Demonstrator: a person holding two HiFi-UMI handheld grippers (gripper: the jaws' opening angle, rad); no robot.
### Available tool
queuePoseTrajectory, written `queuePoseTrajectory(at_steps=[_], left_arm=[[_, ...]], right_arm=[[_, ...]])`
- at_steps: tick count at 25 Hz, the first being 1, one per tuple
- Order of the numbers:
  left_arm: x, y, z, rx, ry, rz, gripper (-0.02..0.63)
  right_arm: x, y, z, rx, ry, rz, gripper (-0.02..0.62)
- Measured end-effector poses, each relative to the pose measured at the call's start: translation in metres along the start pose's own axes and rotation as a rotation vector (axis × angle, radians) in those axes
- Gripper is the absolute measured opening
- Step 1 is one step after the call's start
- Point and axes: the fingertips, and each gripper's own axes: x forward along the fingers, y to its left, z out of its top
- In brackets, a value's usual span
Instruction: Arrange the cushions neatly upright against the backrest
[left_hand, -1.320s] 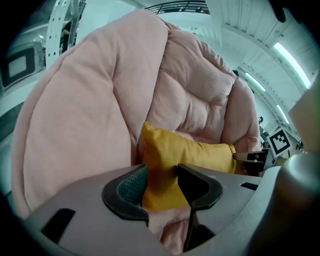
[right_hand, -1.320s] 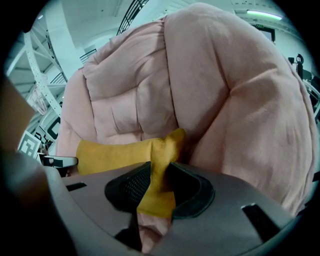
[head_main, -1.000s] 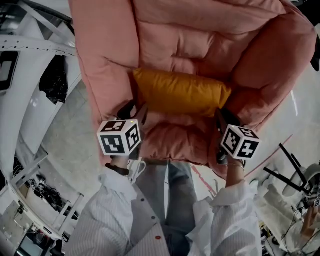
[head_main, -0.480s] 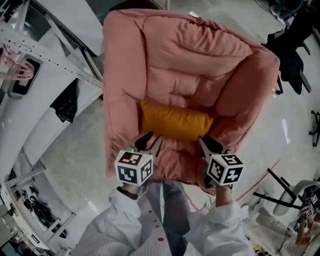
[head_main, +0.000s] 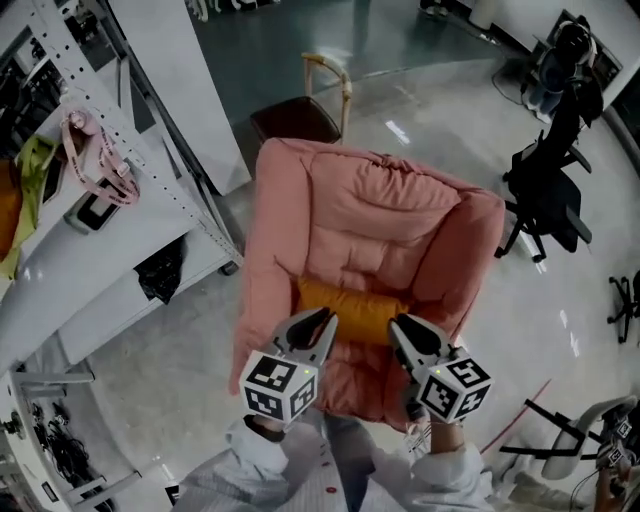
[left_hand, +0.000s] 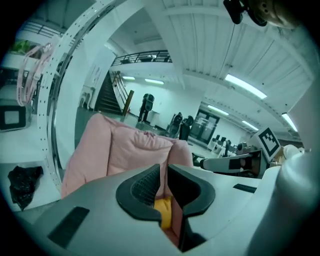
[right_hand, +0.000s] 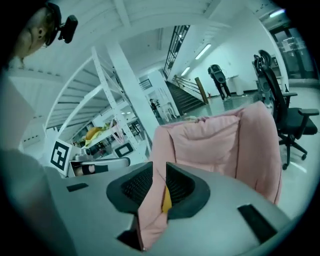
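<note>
A pink padded armchair (head_main: 380, 220) stands on the shiny floor. An orange cushion (head_main: 350, 310) lies on its long side on the seat, leaning against the backrest. Both grippers are held in front of the seat's front edge, apart from the cushion. The jaws of my left gripper (head_main: 318, 325) are closing to a narrow slit with nothing between them; through that slit the left gripper view shows the cushion (left_hand: 163, 212) and armchair (left_hand: 125, 150) beyond. My right gripper (head_main: 405, 335) stands partly open and holds nothing; the armchair (right_hand: 210, 140) and a sliver of cushion (right_hand: 166, 200) show through its gap.
A white perforated rack (head_main: 150, 150) runs along the left, with a pink strap (head_main: 95, 160) hanging on it and a black bag (head_main: 160, 280) beneath. A dark wooden-framed chair (head_main: 300, 115) stands behind the armchair. A black office chair (head_main: 555, 190) is at the right.
The view has pulled back and up, so the whole armchair now shows. Both grippers have come away from the cushion's ends toward the person. The left jaws have narrowed.
</note>
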Motion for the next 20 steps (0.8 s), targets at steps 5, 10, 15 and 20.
queuePoseTrajectory(at_steps=[5, 10, 15, 20], left_arm=[[-0.032, -0.041, 0.052, 0.024, -0.112, -0.072, 0.031], [-0.06, -0.084, 0.104, 0.108, -0.215, -0.14, 0.019], [-0.088, -0.114, 0.129, 0.191, -0.27, -0.174, 0.012], [-0.106, -0.123, 0.144, 0.241, -0.312, -0.177, 0.011]], right_arm=[[-0.041, 0.051, 0.048, -0.094, -0.111, 0.05, 0.038], [-0.069, 0.096, 0.095, -0.241, -0.218, 0.094, 0.017], [-0.092, 0.134, 0.123, -0.309, -0.297, 0.147, 0.014], [-0.096, 0.154, 0.138, -0.364, -0.324, 0.189, 0.014]])
